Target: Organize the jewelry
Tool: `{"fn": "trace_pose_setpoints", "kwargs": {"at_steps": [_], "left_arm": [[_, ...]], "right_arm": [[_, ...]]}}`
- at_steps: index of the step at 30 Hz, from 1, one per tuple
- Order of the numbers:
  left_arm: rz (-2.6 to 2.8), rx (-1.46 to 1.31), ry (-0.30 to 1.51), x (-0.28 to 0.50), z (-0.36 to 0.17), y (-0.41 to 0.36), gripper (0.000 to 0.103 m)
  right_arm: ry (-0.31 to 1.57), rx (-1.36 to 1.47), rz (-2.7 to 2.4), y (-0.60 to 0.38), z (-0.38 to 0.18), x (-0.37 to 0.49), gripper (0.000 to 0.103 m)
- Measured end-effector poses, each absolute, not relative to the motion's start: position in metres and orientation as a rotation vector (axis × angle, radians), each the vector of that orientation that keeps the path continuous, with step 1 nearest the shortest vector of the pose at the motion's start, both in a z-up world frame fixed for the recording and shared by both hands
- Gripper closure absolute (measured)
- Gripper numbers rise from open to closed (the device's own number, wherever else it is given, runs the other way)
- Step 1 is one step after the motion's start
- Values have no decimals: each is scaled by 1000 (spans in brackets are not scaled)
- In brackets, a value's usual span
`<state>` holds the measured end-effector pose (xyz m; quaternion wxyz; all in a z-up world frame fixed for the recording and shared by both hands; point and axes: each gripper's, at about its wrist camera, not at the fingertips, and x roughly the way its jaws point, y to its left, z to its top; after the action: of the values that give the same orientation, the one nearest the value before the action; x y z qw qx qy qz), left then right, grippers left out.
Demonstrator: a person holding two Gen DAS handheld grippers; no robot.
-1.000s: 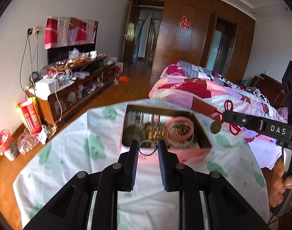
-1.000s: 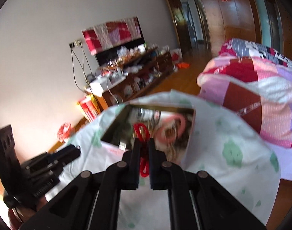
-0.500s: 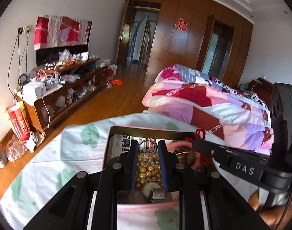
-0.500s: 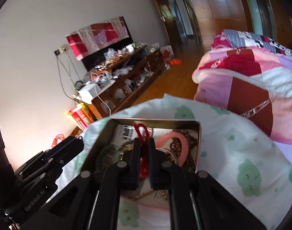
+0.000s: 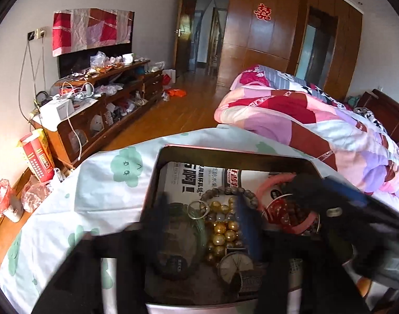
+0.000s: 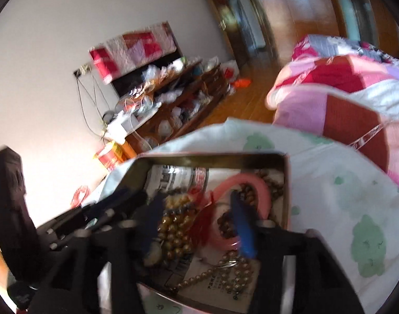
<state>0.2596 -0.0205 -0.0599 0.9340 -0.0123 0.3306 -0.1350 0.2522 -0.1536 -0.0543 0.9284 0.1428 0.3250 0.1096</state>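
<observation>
An open pink tin (image 5: pixel 225 154) on the cloth-covered table holds mixed jewelry on printed paper. My left gripper (image 5: pixel 202 212) hovers over it, its blurred jaws opening. A silver ring (image 5: pixel 198 209) lies loose between them on gold beads (image 5: pixel 223 231), above a watch (image 5: pixel 234 263). My right gripper (image 6: pixel 197 217) is over the same tin (image 6: pixel 212 158), its jaws opening too. A red tassel charm (image 6: pixel 202 209) rests free between them, beside a pink bangle (image 6: pixel 251 180) and a pearl strand (image 6: pixel 225 269). No pad presses on anything.
The white cloth with green prints (image 5: pixel 107 183) covers the table around the tin. A quilted bed (image 5: pixel 304 115) lies to the right. A cluttered wooden TV cabinet (image 5: pixel 102 99) lines the left wall, with wooden floor between. Each gripper shows in the other's view.
Both grippers came forward and down over the tin, then their jaws spread. The left let go of the silver ring. The right let go of the red tassel charm.
</observation>
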Motion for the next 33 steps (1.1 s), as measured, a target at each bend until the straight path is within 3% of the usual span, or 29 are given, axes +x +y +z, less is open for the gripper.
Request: {"fn": "trace_pose_setpoints", "kwargs": {"at_steps": [2,12,15,33], "left_arm": [[-275,-26,649,255,-56,-19,36],[-190,-16,587,230,-45,-9,35],[-172,7,582,218,-46,-10,35],[-116,15,617,157,-58,-8,35]], "right_arm": [[603,283,188,-158,-46,243,19],[558,345,-42,-194,-39,210,18],[566,344,-73,-197,-41,201,11],[586,246,-65,-181,-44,145,11]]}}
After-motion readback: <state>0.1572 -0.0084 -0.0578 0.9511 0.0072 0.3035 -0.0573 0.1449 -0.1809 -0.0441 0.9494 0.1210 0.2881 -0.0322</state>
